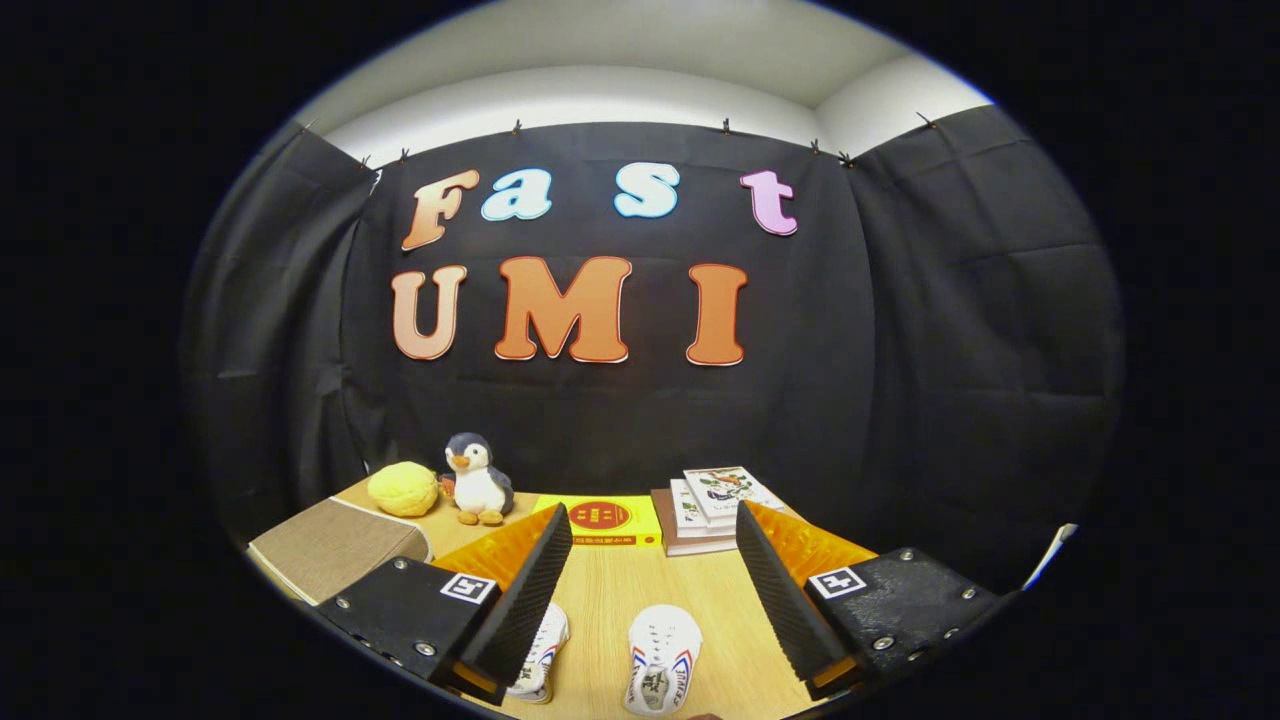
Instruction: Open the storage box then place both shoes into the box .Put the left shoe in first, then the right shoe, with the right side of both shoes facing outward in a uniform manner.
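The hand-held gripper (655, 590) is held above the bench (610, 590), level and facing the black cloth wall. Its fingers stand wide apart and grip nothing.

Two shoes lie on the bench below the gripper, near the bench's front edge. Both are white with red and blue side stripes, and both point their toes away from the gripper.
- One shoe (660, 655) lies between the fingers, touching neither.
- The other shoe (535, 655) lies to the left; the left finger (520, 600) partly covers it in this view. Whether the finger touches it cannot be told.
- The shoes lie near each other with bare bench between them.

Beyond the fingers, along the far edge of the bench against the wall:
- A yellow book (605, 520) lies flat, straight ahead between the fingertips.
- A stack of books (710, 510) lies just right of the yellow book; its top book is turned at an angle.
- A penguin toy (475, 480) stands upright to the left of the yellow book.
- A yellow ball (403, 489) rests just left of the penguin.

A tan mat (335, 545) lies flat on the left end of the bench, beside and beyond the left finger.
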{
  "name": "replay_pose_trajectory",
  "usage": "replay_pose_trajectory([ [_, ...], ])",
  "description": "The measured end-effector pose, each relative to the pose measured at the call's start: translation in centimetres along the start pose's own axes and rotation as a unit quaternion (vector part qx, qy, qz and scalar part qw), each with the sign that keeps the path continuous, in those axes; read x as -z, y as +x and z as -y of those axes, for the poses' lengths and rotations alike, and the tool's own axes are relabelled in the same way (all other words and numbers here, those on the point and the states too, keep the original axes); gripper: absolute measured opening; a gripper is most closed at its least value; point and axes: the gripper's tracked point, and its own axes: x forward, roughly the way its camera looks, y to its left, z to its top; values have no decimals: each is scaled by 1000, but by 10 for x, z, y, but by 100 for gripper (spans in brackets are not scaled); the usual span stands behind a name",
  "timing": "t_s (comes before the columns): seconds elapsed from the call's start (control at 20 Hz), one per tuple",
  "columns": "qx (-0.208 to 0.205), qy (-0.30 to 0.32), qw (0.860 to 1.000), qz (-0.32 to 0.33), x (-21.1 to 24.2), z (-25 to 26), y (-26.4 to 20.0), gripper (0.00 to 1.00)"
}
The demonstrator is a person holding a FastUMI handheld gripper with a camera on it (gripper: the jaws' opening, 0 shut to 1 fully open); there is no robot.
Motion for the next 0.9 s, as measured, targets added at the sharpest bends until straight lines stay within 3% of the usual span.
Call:
replay_pose_trajectory([
  [0.45, 24, 12, 999, -23, 17, 2, -31, 98],
  [0.9, -23, 14, 996, -87, 46, 11, -2, 98],
])
